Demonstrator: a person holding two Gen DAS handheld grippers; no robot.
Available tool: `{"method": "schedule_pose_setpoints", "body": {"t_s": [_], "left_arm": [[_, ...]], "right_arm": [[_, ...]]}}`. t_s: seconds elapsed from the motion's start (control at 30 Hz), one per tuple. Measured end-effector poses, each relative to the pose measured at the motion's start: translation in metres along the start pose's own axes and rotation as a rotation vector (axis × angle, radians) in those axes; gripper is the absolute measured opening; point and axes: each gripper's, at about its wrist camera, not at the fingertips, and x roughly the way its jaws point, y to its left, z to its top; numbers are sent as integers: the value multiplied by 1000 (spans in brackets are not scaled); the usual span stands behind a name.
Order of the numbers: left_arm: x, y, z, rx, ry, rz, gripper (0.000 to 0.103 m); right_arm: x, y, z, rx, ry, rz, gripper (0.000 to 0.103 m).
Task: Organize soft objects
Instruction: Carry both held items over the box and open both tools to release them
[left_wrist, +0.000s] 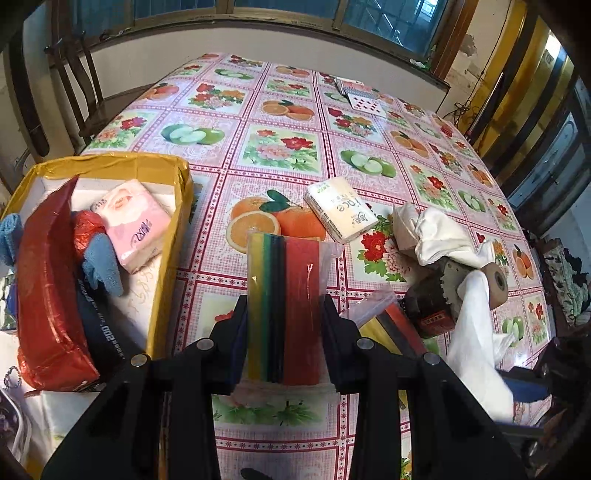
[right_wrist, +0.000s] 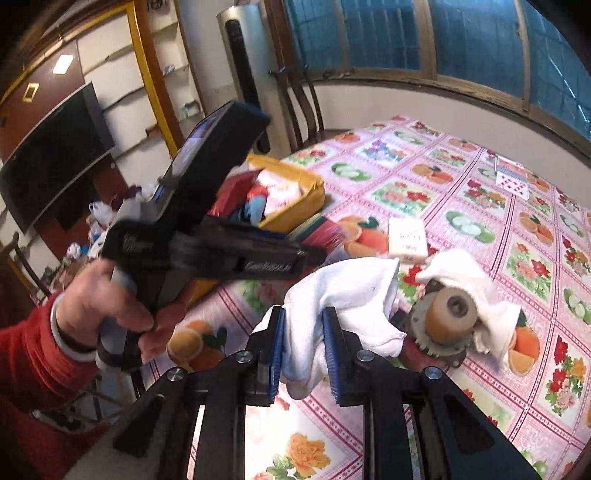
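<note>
Two grips on. Left gripper (left_wrist: 284, 325) clamped on bagged sponge pack (left_wrist: 284, 306), light, squashy, slick film, lifted beside the yellow box (left_wrist: 168, 236) at the tabletop's left edge. Right gripper (right_wrist: 303, 354) pinches limp white cloth (right_wrist: 343, 295), draped over a roll (right_wrist: 452, 310); may snag.

Bare tablecloth (left_wrist: 258, 122) far side, open passage; box (left_wrist: 170, 258) blocks left; metal gear part (right_wrist: 439, 332) crowds right

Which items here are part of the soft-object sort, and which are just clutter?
Job:
- sponge pack, in left gripper
- white cloth, in right gripper
- tissue pack
- second sponge pack
- yellow box, holding pink tissue pack

Lying about:
- playing cards
- geared metal part
</note>
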Motion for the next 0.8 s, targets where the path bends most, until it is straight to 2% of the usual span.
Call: {"method": "schedule_pose_setpoints", "body": {"t_s": [0.23, 0.43, 0.6, 0.7, 0.8], "left_arm": [[-57, 23, 6, -14, -104, -3, 33], [-95, 72, 4, -53, -171, 90, 33], [-99, 127, -9, -134, -169, 183, 33], [-92, 151, -19, -170, -155, 222, 33], [-83, 167, -26, -201, -139, 249, 34]], "right_arm": [[6, 13, 39, 15, -81, 68, 22], [37, 56, 80, -22, -107, 159, 23], [78, 89, 104, -46, -80, 192, 24], [108, 95, 111, -18, -49, 196, 24], [137, 91, 115, 22, -18, 146, 25]]}}
